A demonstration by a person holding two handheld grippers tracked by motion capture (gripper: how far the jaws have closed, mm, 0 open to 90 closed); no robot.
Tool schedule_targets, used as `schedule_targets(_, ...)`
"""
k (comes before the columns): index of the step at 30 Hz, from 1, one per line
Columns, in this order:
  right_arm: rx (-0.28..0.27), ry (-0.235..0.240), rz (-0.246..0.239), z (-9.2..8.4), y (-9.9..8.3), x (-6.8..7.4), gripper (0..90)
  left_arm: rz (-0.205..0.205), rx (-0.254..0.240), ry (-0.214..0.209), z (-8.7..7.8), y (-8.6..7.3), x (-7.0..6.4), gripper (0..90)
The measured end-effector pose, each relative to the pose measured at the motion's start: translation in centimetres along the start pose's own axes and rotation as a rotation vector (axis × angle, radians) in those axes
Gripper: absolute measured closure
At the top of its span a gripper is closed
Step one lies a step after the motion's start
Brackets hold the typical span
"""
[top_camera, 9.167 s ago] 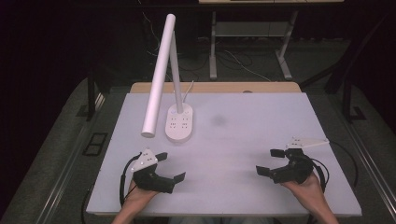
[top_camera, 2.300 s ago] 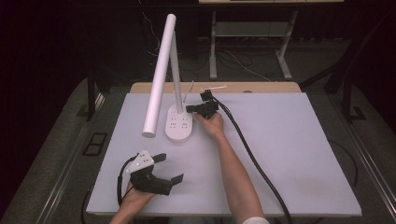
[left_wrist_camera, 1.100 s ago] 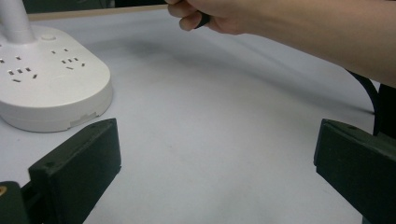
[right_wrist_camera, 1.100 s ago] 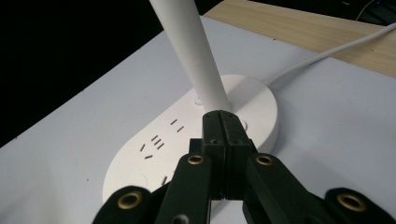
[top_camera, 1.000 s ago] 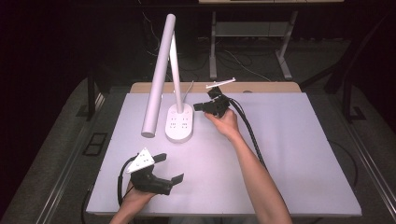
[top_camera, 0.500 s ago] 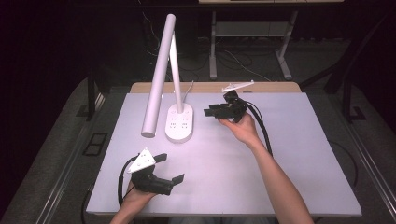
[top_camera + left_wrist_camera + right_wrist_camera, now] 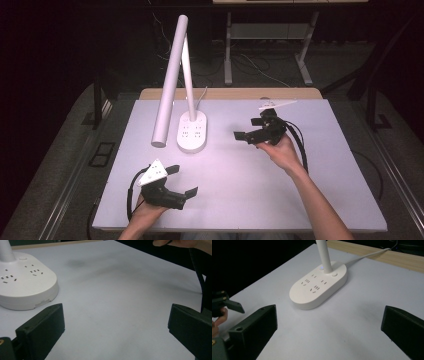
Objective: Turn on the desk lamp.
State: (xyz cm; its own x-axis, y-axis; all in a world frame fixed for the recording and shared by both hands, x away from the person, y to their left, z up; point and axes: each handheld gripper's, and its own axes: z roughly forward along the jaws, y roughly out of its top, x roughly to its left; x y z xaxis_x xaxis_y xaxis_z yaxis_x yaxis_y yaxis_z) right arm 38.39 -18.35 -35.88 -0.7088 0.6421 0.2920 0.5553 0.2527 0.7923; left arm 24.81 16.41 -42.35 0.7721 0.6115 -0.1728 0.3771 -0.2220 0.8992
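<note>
My left gripper (image 7: 176, 184) rests at the near left of the white worktop (image 7: 310, 200), its fingers spread wide and holding nothing. One desk lamp (image 7: 191, 131) stands at the far left, its oval base carrying four socket groups and two buttons by the stem. My right gripper (image 7: 251, 134), fingers likewise wide and empty, hovers just right of the base, aimed at it; reaching the button seems the step in hand, which calls for advancing leftward.
</note>
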Motion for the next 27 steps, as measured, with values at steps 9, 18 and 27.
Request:
schedule_targets(9, -0.049, -0.013, 0.018, -4.4, -3.5, 0.5, 0.2, 0.008, 0.01, -0.011, 0.3, 0.0, -0.3, 0.0)
schedule_targets(18, -0.054, -0.037, 0.046, -7.0, -6.4, 0.7, 0.2, 0.009, 0.01, -0.005, 0.1, 0.0, -0.3, 0.0)
schedule_targets(27, -0.075, -0.073, 0.084, -9.8, -10.0, 0.8, 0.2, 0.001, 0.003, 0.004, -0.1, 0.0, -0.3, 0.0)
